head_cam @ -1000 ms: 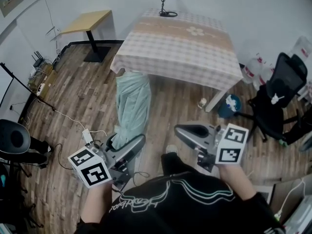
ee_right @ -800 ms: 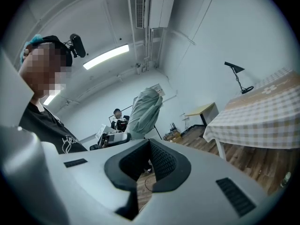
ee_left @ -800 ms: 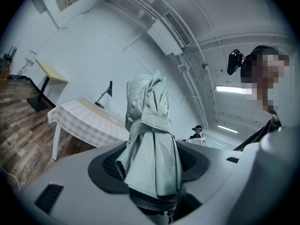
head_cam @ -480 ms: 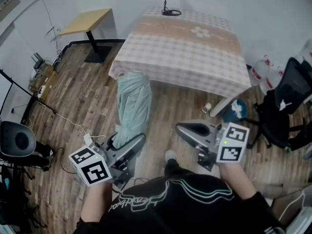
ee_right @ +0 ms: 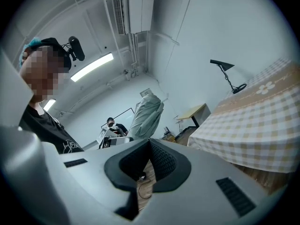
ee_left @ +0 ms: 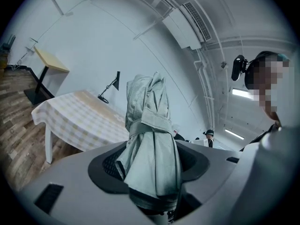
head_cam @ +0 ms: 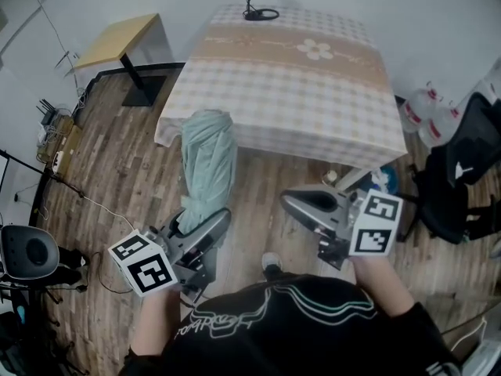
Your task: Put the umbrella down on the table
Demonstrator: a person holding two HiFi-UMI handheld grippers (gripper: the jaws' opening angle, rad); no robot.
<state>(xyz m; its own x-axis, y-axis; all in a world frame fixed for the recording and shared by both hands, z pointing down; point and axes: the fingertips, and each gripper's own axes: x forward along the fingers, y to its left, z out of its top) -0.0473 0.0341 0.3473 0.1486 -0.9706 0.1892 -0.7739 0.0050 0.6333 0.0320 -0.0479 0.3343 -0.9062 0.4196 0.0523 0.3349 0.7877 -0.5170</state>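
Note:
A folded pale green umbrella (head_cam: 207, 163) stands upright in my left gripper (head_cam: 196, 224), its top level with the near edge of the table (head_cam: 297, 84), which wears a checked cloth. In the left gripper view the umbrella (ee_left: 150, 139) fills the space between the jaws, and the left gripper (ee_left: 152, 168) is shut on its lower end. My right gripper (head_cam: 293, 202) hangs to the right of the umbrella, apart from it, shut with nothing in it. In the right gripper view its pads (ee_right: 161, 161) meet at the tip, and the umbrella (ee_right: 147, 114) and the table (ee_right: 262, 121) lie beyond.
A black desk lamp (head_cam: 254, 10) stands at the table's far edge. A small wooden side table (head_cam: 117, 41) is at the back left. A black office chair (head_cam: 462, 178) and water bottles (head_cam: 427, 116) are at the right. A black stool (head_cam: 27, 249) and cables lie at the left.
Both grippers and the umbrella have come closer to the table. The umbrella's top now overlaps the table's near edge. The grip on it is unchanged.

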